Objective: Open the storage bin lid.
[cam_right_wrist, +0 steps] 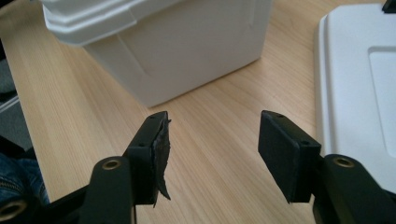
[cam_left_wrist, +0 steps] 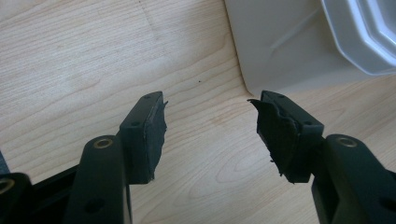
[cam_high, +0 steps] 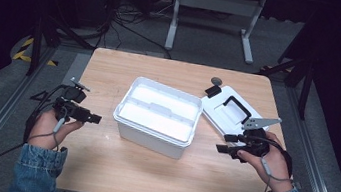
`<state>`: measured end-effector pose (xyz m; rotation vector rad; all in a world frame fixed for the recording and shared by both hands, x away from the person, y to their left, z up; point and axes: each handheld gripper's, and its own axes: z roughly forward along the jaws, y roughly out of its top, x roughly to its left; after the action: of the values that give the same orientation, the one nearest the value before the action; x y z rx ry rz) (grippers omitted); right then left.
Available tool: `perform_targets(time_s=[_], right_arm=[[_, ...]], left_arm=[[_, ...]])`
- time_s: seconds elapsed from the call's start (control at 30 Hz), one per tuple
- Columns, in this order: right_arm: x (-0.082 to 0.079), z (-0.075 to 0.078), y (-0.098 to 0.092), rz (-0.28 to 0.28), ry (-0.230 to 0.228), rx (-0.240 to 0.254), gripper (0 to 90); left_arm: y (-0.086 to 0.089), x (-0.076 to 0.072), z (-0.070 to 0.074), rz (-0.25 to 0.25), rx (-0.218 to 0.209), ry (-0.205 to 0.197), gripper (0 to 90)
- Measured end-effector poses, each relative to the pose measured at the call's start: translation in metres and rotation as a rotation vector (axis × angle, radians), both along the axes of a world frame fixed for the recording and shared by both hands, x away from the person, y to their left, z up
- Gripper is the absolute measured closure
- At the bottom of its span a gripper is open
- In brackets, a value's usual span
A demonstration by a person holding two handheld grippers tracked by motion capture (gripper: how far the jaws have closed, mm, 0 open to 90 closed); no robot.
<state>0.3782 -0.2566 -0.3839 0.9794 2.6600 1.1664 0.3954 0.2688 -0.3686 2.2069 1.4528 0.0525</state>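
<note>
The box (cam_high: 158,116) sits at the centre of the table (cam_high: 98,161), open at the top. It is white plastic, rectangular, with a stepped rim, smooth slightly tapered walls and rounded corners. Its lid (cam_high: 229,112) lies flat to the right of it, just beside it: white, with a recessed panel and a black handle. A small dark disc (cam_high: 216,81) lies at the lid's far edge. The table top is pale wood with visible grain.

The left gripper (cam_high: 94,118) rests left of the box, jaws wide, nothing between them. The right gripper (cam_high: 221,148) rests near the lid's near edge, jaws wide, nothing between them. The black jaw pads are worn and frayed at the edges.
</note>
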Motion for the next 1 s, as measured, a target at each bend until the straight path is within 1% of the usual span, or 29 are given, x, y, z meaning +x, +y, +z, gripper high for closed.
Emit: perform_targets(time_s=[0.17,0.2,0.23,0.3,0.33,0.4,0.43,0.5,0.53,0.6,0.77,0.87,0.93,1.0], right_arm=[[-0.001,-0.003,0.002,-0.004,-0.006,-0.016,44.1],[-0.001,-0.004,0.002,-0.002,-0.006,-0.02,44.1],[-0.001,-0.005,0.002,-0.004,-0.006,-0.025,44.1],[-0.001,-0.009,0.003,-0.002,-0.001,-0.034,44.0],[-0.001,-0.014,0.004,-0.002,-0.003,-0.041,44.1],[-0.001,-0.017,0.005,0.0,-0.002,-0.043,44.1],[-0.001,-0.022,0.006,0.002,-0.004,-0.047,44.1],[0.0,-0.024,0.007,0.008,-0.004,-0.043,44.1],[0.002,-0.03,0.01,0.025,0.001,-0.027,44.0],[0.003,-0.033,0.011,0.025,0.002,-0.024,43.9],[0.006,-0.047,0.016,0.039,0.004,-0.028,43.6],[0.006,-0.053,0.019,0.05,0.009,-0.03,43.3],[0.006,-0.055,0.02,0.054,0.005,-0.032,43.0],[0.006,-0.06,0.023,0.066,0.013,-0.033,42.0]], left_arm=[[0.0,0.0,0.0,0.0,-0.005,0.002,42.5],[0.001,0.0,0.0,0.002,-0.002,-0.004,42.5],[0.001,0.0,0.001,0.005,-0.006,0.0,42.5],[0.001,0.0,0.0,0.006,-0.006,0.0,42.5],[0.001,0.0,0.0,0.004,-0.006,0.0,42.6],[0.001,0.001,0.0,0.005,-0.008,0.0,42.6],[0.001,0.001,0.0,0.004,-0.006,-0.001,42.6],[0.001,0.001,0.0,0.001,-0.003,-0.002,42.6],[0.001,0.002,-0.001,-0.003,-0.001,0.003,42.7],[0.0,0.002,-0.001,-0.003,0.001,0.002,42.7],[0.0,0.003,-0.002,0.003,0.0,0.004,42.6],[0.0,0.003,-0.003,0.002,-0.002,0.011,42.7],[-0.001,0.003,-0.003,0.001,-0.001,0.009,42.7],[0.0,0.003,-0.004,0.0,0.0,0.008,42.7]])
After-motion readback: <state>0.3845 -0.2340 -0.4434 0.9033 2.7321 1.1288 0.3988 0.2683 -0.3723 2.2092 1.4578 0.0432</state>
